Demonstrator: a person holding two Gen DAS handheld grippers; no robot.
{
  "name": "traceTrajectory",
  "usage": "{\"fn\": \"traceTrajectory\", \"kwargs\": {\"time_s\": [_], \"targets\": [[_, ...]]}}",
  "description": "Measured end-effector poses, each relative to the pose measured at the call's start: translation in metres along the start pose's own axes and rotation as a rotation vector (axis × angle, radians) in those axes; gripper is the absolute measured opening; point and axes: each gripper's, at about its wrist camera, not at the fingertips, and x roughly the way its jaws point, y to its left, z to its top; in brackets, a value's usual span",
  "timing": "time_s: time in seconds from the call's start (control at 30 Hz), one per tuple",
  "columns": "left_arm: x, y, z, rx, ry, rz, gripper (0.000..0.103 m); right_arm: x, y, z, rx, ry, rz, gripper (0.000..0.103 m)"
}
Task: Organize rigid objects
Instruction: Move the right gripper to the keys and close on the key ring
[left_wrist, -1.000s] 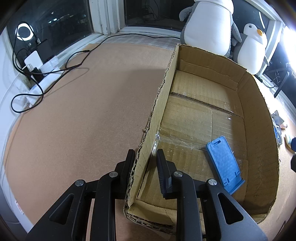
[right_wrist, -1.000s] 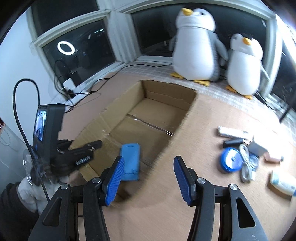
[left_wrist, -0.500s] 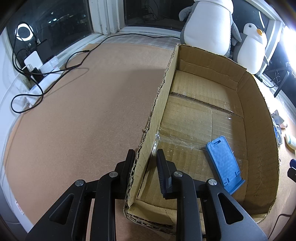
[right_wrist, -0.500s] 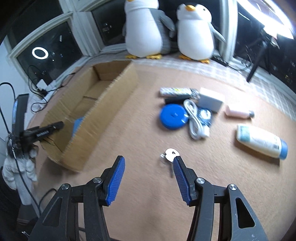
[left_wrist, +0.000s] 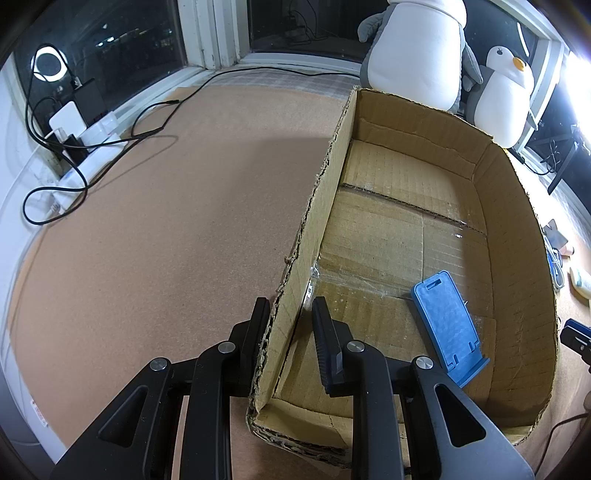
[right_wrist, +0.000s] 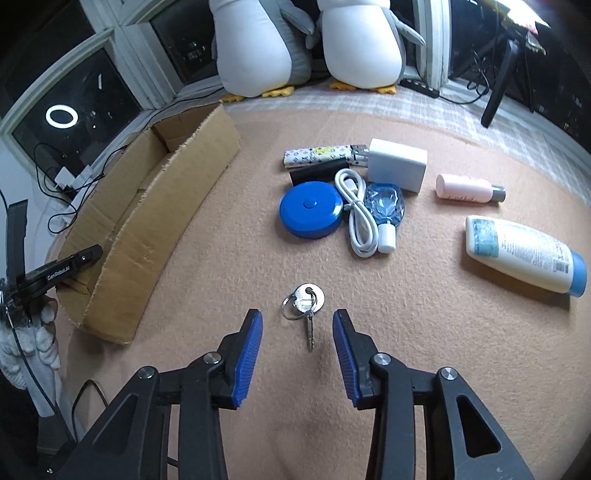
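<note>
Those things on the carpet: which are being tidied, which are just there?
Being tidied: key, blue tape measure, white cable, lotion bottle, pink bottle, cardboard box, blue phone stand.

Just there: plush penguins, power strip.

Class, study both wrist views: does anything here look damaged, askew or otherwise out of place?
The cardboard box looks worn: its top edges are torn and ragged, with no flaps. The left gripper clamps its side wall. Inside, only a blue phone stand lies askew. Nothing is spilled.
</note>
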Motion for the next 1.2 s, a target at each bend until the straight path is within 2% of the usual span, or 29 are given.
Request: {"fn": "traceTrajectory", "kwargs": {"time_s": [0.63, 0.77, 1.2], "targets": [[0.0, 0.0, 0.0, 0.001, -0.001, 0.001, 0.022, 0.016, 0.003, 0.009, 0.023, 0.028, 0.003, 0.023], [0.0, 0.0, 0.0, 0.001, -0.001, 0.001, 0.022, 0.016, 0.003, 0.009, 0.023, 0.029, 0.003, 0.017], [0.0, 0.0, -0.001, 0.0, -0.001, 0.0, 0.022, 0.015, 0.004, 0.012, -0.011, 0.025, -0.007, 0.006]]}}
